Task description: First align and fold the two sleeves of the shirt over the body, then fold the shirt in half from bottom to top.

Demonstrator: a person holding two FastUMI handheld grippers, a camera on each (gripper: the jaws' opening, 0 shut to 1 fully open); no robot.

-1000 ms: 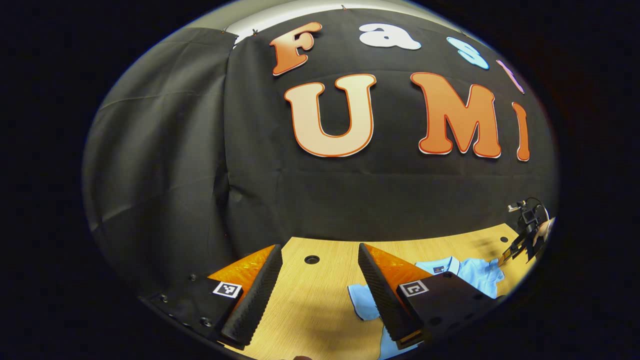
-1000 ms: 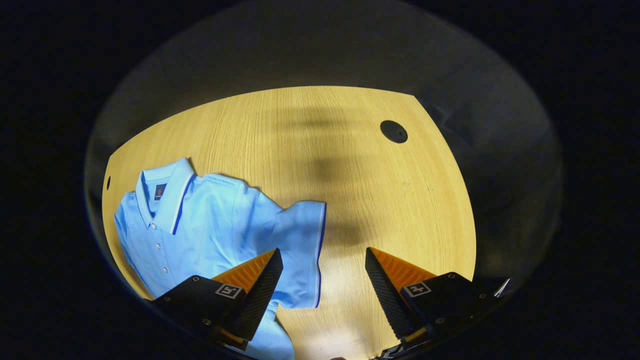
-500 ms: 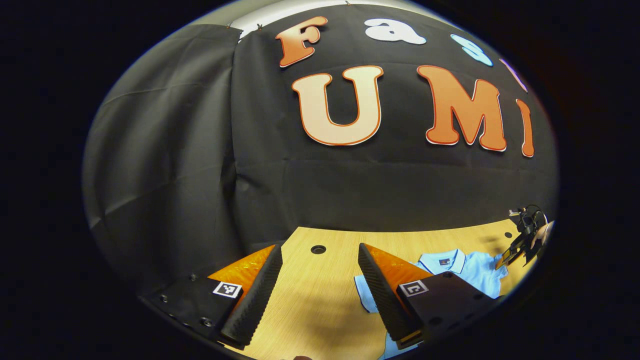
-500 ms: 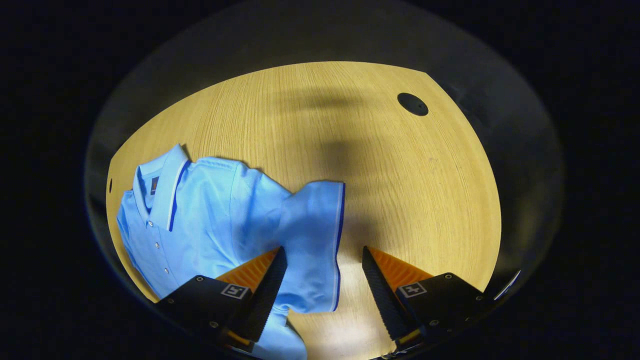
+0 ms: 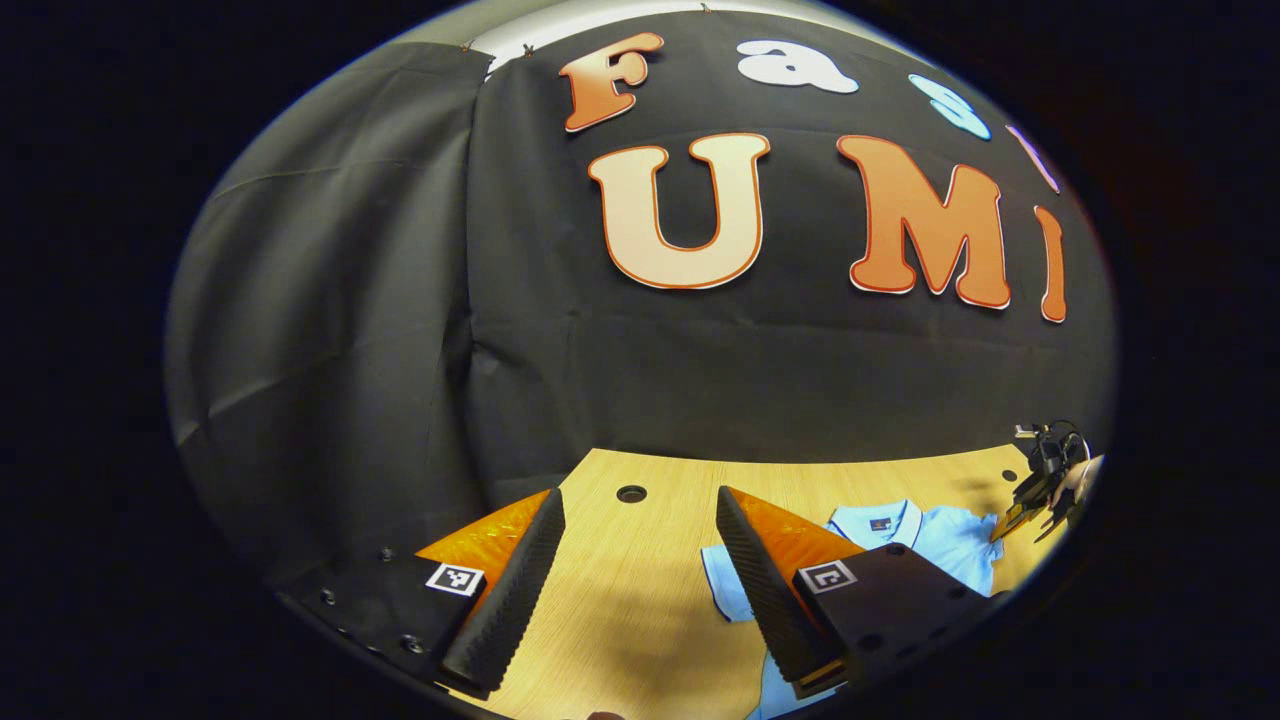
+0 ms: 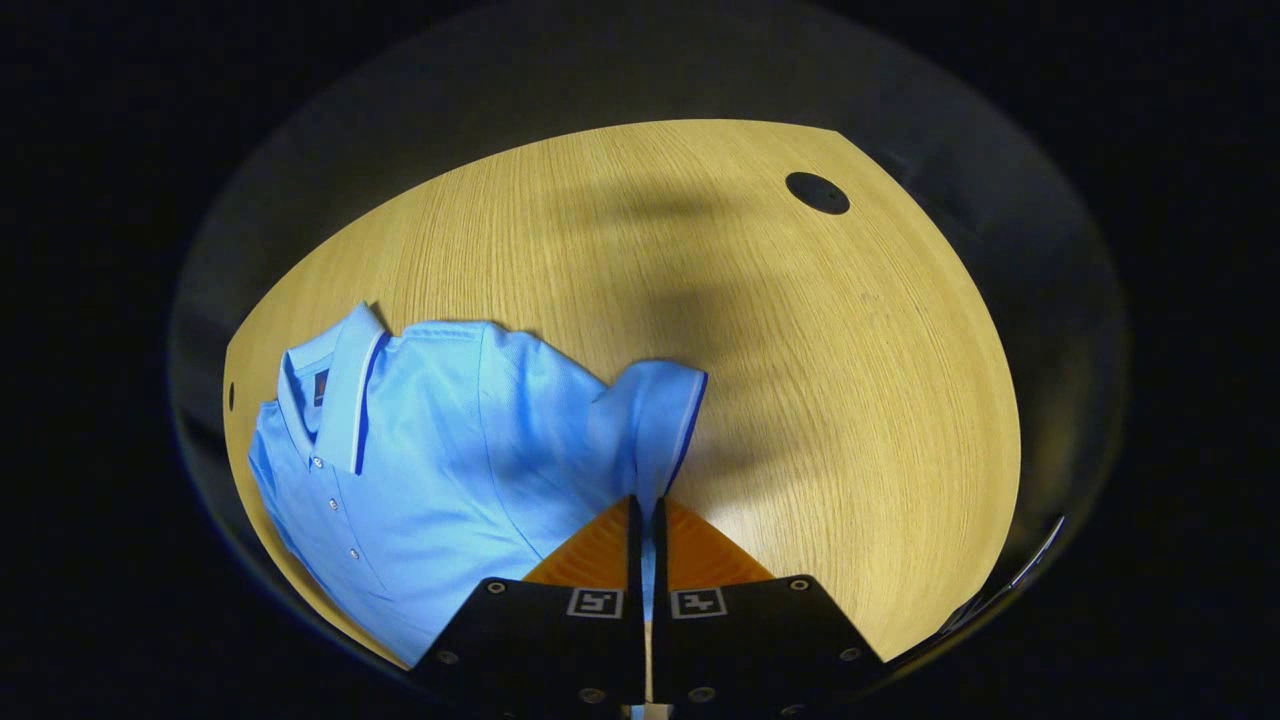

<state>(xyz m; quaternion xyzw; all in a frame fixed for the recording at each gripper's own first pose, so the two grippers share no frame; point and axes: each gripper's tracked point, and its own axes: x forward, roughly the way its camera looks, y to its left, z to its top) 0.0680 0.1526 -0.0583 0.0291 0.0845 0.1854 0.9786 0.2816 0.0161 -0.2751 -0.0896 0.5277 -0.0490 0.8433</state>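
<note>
Pretty plain setup: a light wood-grain bench [image 6: 800, 380] with a rounded edge and a couple of small round black holes in the top [image 6: 817, 192], one near each far corner. Behind it hangs a creased black cloth wall [image 5: 330, 330], with a strip of pale wall [image 5: 600, 12] peeking out above. Soft shadows fall across the wood.

A light-blue polo shirt [image 6: 440, 450] of soft, finely ribbed knit cloth with a matt finish lies on a pale wood-grain table [image 6: 820, 380], its smooth top giving a faint sheen under the light. The booth's black wall [image 5: 330, 330] is matt woven cloth, hanging in creases. The left gripper [image 5: 632, 580] shows fingers [image 5: 515, 590] faced with ridged, rubbery-looking matt pads, backed by glossy translucent plastic. The right gripper [image 6: 645, 530] carries matt plastic housings set with small metal screws.
</note>
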